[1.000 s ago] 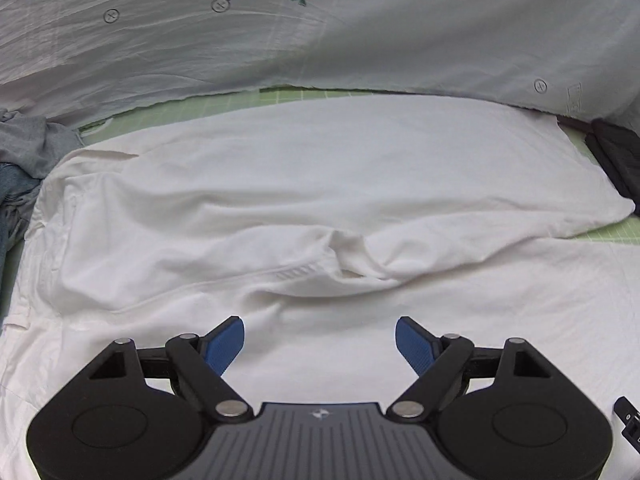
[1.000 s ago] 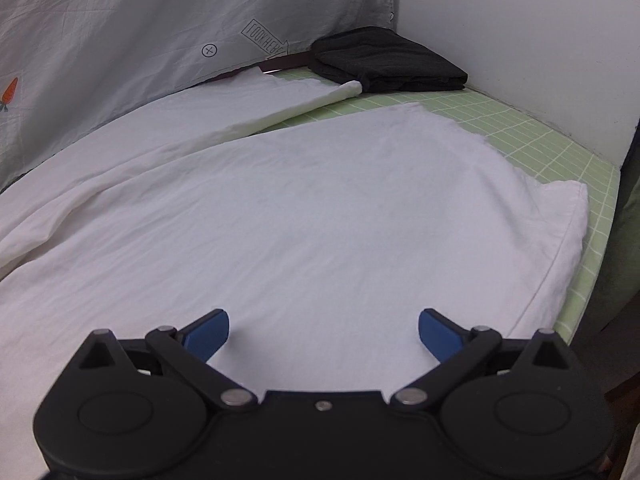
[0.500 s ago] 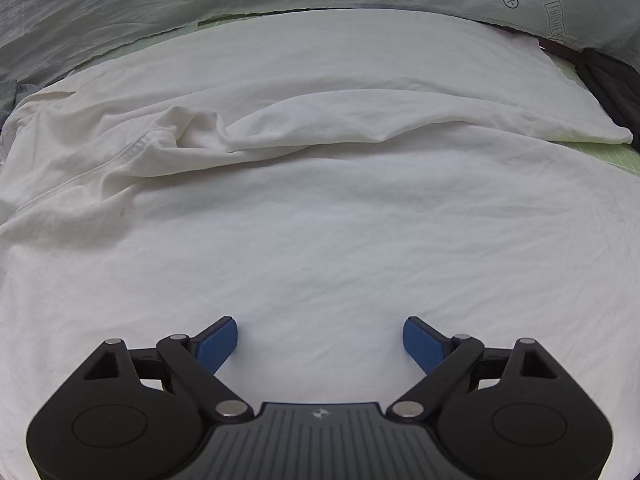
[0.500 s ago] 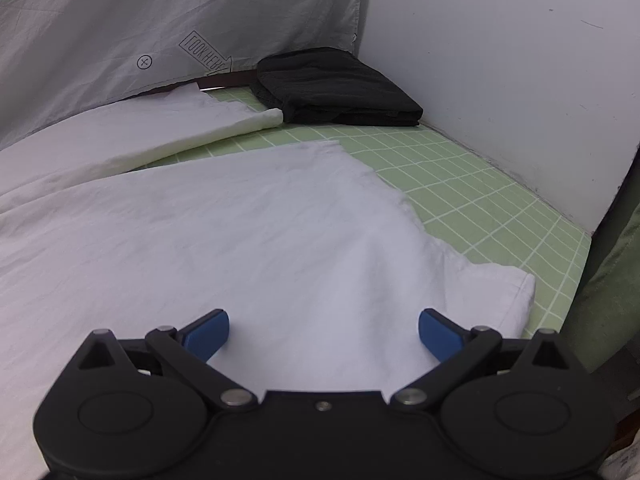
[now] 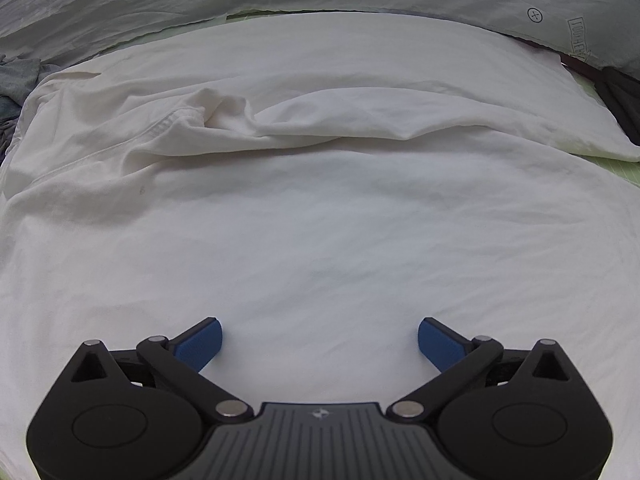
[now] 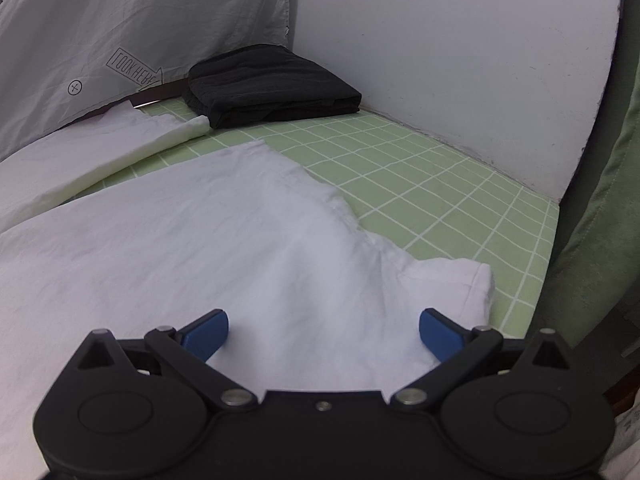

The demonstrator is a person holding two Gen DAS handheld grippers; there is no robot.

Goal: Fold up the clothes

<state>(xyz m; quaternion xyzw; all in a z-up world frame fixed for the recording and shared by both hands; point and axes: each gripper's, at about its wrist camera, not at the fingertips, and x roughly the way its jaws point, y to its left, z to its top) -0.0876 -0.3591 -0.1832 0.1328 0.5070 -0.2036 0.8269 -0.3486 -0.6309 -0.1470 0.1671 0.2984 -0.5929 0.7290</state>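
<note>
A pair of white trousers [image 5: 320,208] lies spread across the green gridded mat [image 6: 420,168], and both tools hang just over it with nothing between their blue tips. The left gripper [image 5: 319,340] has its jaws spread wide above the smooth middle of the near leg; from there the bunched crotch seam [image 5: 192,120] sits at about eleven o'clock and the far leg [image 5: 400,80] runs across the top of its view from ten o'clock to two. The right gripper [image 6: 324,330] is just as wide open, and it is plainly the nearer one to the hem end: the cuff corner [image 6: 478,284] lies close at about two o'clock from its tips, with the torn-looking hem edge climbing away toward twelve. The long axis of the cloth runs left to right across both views, so I'd judge any lengthwise fold turns on the right tool taking that cuff and carrying it leftward toward the waist, while the left one pins or lifts the middle. Whether either set of tips actually touches the fabric I can't tell. A folded black garment [image 6: 272,84] sits in the far corner at twelve o'clock from the right tool, touching the far leg's cuff [image 6: 192,126], under a printed sheet [image 6: 120,32] hung as a backdrop.
</note>
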